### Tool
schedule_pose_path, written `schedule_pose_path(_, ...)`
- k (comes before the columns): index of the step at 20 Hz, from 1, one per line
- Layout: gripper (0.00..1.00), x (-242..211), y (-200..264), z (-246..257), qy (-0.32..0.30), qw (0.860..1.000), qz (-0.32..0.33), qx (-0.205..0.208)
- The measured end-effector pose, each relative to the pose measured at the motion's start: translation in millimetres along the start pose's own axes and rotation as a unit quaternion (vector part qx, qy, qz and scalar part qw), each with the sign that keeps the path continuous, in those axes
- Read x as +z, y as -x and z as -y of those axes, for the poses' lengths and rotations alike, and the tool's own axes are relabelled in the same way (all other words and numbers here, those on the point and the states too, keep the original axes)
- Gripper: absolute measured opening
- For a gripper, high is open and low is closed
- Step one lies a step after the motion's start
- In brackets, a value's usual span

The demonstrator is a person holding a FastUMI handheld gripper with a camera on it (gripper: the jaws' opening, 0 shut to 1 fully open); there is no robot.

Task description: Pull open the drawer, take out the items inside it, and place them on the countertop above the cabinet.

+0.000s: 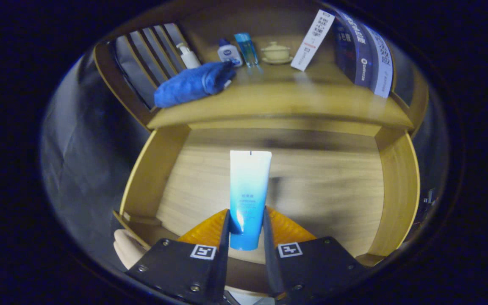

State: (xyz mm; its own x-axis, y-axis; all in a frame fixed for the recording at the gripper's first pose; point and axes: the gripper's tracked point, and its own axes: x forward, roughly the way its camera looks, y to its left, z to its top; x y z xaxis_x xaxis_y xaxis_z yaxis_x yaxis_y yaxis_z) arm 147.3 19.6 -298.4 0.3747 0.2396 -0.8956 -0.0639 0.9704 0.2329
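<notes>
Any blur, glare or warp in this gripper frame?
Gripper view: heavy fisheye warp bows the countertop edge and drawer walls; dim lighting, smeared shadow on the drawer floor; tube sharp, clamped in the gripper jaws; faint sheen on the countertop.

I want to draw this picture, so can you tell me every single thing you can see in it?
White-to-blue plastic tube: one, white top fading to blue, pinched between the gripper fingers over the open drawer.
Wooden drawer: one, light wood, pulled open below the countertop.
Wooden countertop: one, light wood, above the drawer.
Folded blue cloth: one, blue, on the countertop's near edge.
White pump bottle: one, white, behind the cloth.
Small white bottle with blue cap: one, beside the cloth.
Clear blue bottle: one, next to it.
Cream lidded cup on saucer: one, further along.
White paper card: one, leaning.
Dark blue box: one, at the countertop's end.
Gripper: one, shut on the tube.
</notes>
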Motion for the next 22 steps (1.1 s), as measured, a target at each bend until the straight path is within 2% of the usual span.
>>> schedule_pose_path(5, 0.39, 42, 36, -11, 0.009, 0.998, 0.061, 0.005)
schedule_pose_path(10, 0.38, 85, 50, -10, -0.002, 0.994, 0.112, 0.0)
schedule_pose_path(15, 0.38, 117, 38, 9, -0.008, 0.989, 0.145, -0.037)
schedule_pose_path(22, 0.39, 121, 6, 40, -0.012, 0.989, 0.123, -0.084)
